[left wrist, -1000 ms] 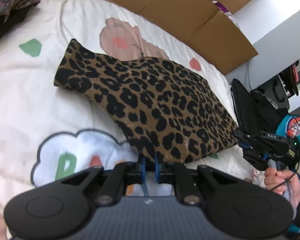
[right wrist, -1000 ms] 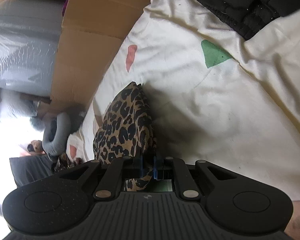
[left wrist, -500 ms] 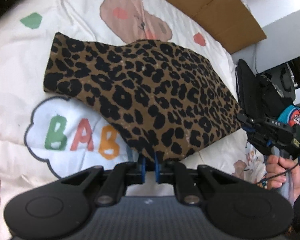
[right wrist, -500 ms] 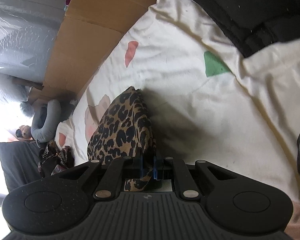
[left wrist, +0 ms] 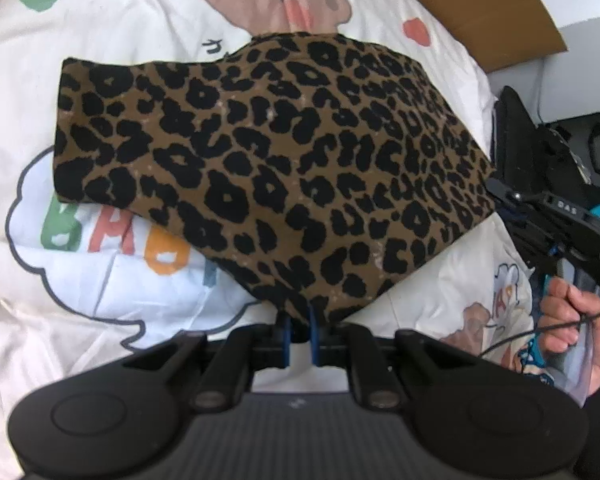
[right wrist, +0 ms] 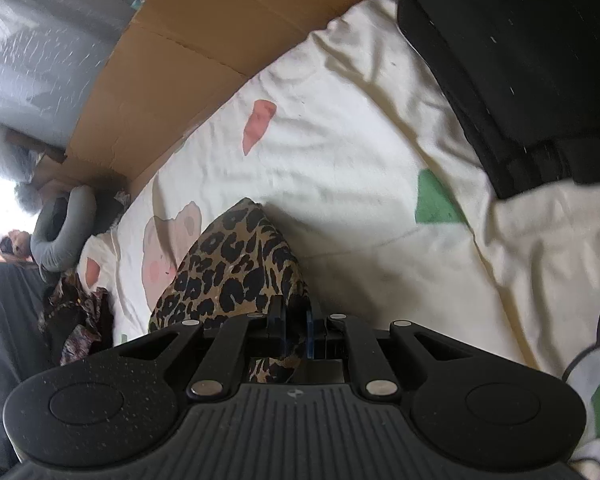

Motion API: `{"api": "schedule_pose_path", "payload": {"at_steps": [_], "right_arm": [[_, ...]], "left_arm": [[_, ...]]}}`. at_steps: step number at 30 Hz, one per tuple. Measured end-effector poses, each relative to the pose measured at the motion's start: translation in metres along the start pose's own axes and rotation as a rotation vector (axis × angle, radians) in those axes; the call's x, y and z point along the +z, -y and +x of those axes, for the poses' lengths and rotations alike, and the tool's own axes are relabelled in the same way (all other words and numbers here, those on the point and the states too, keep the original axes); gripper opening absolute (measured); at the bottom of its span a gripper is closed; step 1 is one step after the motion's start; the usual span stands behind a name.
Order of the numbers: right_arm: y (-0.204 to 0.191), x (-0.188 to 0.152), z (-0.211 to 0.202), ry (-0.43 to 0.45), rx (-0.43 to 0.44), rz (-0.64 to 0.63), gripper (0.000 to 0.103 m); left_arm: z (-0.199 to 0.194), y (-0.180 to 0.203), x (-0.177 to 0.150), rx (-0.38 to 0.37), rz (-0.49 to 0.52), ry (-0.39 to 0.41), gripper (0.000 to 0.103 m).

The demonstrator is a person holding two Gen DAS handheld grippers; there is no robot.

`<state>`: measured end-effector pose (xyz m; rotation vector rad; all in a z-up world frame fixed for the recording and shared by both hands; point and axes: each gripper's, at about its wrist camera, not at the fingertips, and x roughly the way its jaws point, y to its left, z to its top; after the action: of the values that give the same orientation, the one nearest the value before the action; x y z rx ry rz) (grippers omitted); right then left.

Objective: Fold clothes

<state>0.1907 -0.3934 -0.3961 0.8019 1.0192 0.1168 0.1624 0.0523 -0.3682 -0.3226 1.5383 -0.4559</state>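
Right now I have my left gripper [left wrist: 299,330] clamped on the near edge of the leopard-print garment [left wrist: 284,168], my right gripper [right wrist: 296,320] pinching its other end, the cloth stretched over the printed bedsheet [left wrist: 100,272].

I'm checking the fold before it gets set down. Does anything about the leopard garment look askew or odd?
Nothing damaged. The leopard garment hangs stretched between the left gripper and right gripper, its far end resting on the bedsheet, its edges slanted.
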Motion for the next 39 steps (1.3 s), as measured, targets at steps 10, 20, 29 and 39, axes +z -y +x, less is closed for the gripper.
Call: {"api": "schedule_pose_path", "payload": {"at_steps": [10,20,29,39], "right_arm": [[0.004,0.012,0.000,0.002,-0.025,-0.009,0.008],[0.001,0.025,-0.001,0.023,-0.051,-0.028,0.008],[0.005,0.030,0.005,0.024,-0.113,-0.016,0.008],[0.022,0.032,0.006,0.021,-0.132,-0.031,0.022]], "left_arm": [[0.014,0.019,-0.009,0.045,-0.007,-0.018,0.009],[0.022,0.029,-0.016,0.024,-0.002,-0.047,0.009],[0.032,0.037,-0.026,0.018,0.043,-0.054,0.009],[0.032,0.047,-0.039,0.060,0.195,-0.217,0.002]]}}
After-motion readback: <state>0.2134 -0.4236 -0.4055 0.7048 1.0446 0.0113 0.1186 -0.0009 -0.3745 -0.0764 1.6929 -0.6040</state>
